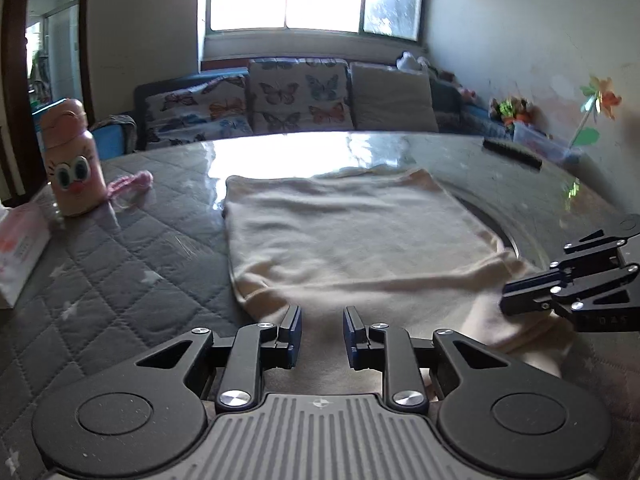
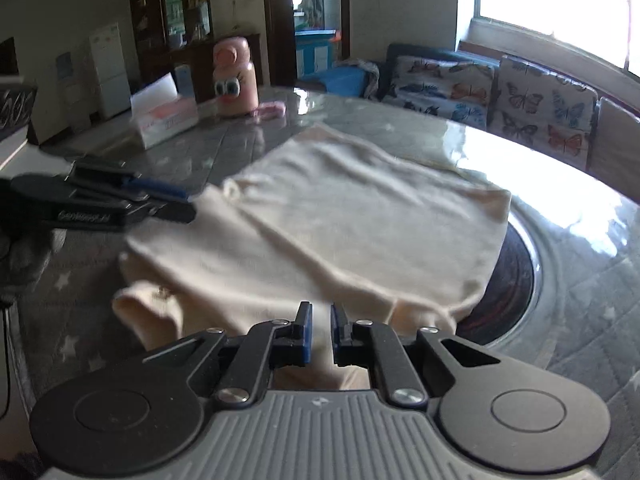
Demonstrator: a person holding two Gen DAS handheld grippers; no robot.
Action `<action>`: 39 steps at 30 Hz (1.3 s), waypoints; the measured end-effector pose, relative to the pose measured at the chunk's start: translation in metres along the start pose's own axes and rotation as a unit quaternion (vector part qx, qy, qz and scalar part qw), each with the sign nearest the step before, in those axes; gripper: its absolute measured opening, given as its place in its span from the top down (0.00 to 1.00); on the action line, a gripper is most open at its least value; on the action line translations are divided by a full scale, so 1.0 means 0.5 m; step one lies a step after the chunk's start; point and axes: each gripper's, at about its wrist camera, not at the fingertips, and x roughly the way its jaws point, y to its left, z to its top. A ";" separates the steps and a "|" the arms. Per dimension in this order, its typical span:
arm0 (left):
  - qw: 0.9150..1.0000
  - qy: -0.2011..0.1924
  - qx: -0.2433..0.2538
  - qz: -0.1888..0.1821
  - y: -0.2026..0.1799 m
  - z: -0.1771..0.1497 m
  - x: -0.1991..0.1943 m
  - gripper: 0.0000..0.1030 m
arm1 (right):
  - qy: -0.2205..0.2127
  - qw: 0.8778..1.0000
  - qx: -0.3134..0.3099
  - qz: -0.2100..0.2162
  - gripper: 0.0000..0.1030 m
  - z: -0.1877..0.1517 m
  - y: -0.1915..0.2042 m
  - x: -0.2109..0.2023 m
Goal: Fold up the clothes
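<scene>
Around the work: a pink bottle-shaped container with cartoon eyes [image 1: 72,160], a white and pink tissue box [image 1: 18,248] and a pink knitted cord [image 1: 132,184], all on the far left of the grey quilted tabletop [image 1: 120,264] under its glossy clear cover. At the far right, a flat black oblong object [image 1: 512,152] (too blurred to name). Nothing between the tongs and the garment.

Partly covered by the cloth: a dark round plate [image 2: 516,280] set in the tabletop.

Cream knitted garment [image 1: 352,232] lying flat mid-table, near edge under both tools. Left tongs [image 1: 322,332] parted over that edge, right tongs [image 2: 320,332] only narrowly parted above a sleeve end, nothing visibly pinched.
</scene>
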 end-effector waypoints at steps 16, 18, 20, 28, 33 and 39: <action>0.988 -0.020 0.151 -0.005 -0.041 -0.083 -0.119 0.54 | 0.003 1.000 -0.031 -0.002 0.78 -0.038 -0.007 -0.059; 0.980 -0.026 0.196 -0.015 -0.068 -0.101 -0.132 0.54 | 0.003 0.999 -0.035 -0.004 0.78 -0.041 -0.005 -0.069; 0.971 -0.034 0.238 -0.021 -0.096 -0.117 -0.134 0.54 | 0.002 0.999 -0.042 -0.004 0.78 -0.044 -0.003 -0.078; 0.963 -0.049 0.262 -0.038 -0.136 -0.122 -0.091 0.76 | 0.001 0.994 -0.111 -0.002 0.62 -0.069 0.036 -0.108; 0.973 -0.061 0.219 -0.039 -0.125 -0.078 -0.076 0.91 | -0.014 0.985 -0.172 0.000 0.48 -0.082 0.068 -0.107; 0.982 -0.061 0.175 -0.044 -0.109 -0.024 -0.053 0.92 | -0.035 0.978 -0.207 0.009 0.47 -0.071 0.090 -0.072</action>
